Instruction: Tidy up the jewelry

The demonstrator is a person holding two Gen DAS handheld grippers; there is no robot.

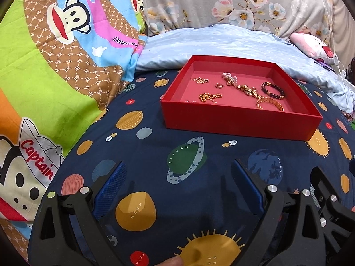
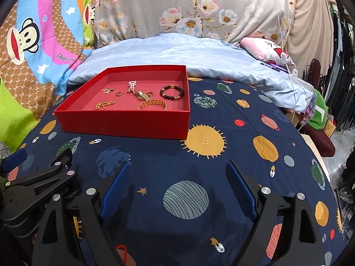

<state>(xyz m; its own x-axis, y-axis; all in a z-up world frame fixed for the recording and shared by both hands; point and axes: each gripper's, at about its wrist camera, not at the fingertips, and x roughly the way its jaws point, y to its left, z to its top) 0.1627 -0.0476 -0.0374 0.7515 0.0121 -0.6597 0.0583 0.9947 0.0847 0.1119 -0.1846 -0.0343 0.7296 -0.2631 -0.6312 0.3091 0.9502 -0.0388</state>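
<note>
A shallow red box (image 1: 239,119) (image 2: 124,123) sits on a navy planet-print bedsheet (image 1: 155,146). In it lie several pieces of jewelry: a dark bead bracelet (image 1: 272,90) (image 2: 172,92), a gold watch-like band (image 1: 253,93) (image 2: 145,97), a gold chain bracelet (image 1: 271,102) (image 2: 154,104), a gold chain (image 1: 208,97) (image 2: 104,104), a small ring (image 1: 219,85) (image 2: 119,93) and a pink bead piece (image 1: 229,78) (image 2: 132,85). My left gripper (image 1: 178,168) is open and empty, well short of the box. My right gripper (image 2: 178,169) is open and empty, in front of the box's right corner.
A light blue pillow (image 1: 221,44) (image 2: 177,53) lies behind the box. A cartoon monkey blanket (image 1: 55,55) rises on the left. A pink plush toy (image 2: 264,48) and white cables (image 2: 288,66) lie at the right, where the bed edge drops off.
</note>
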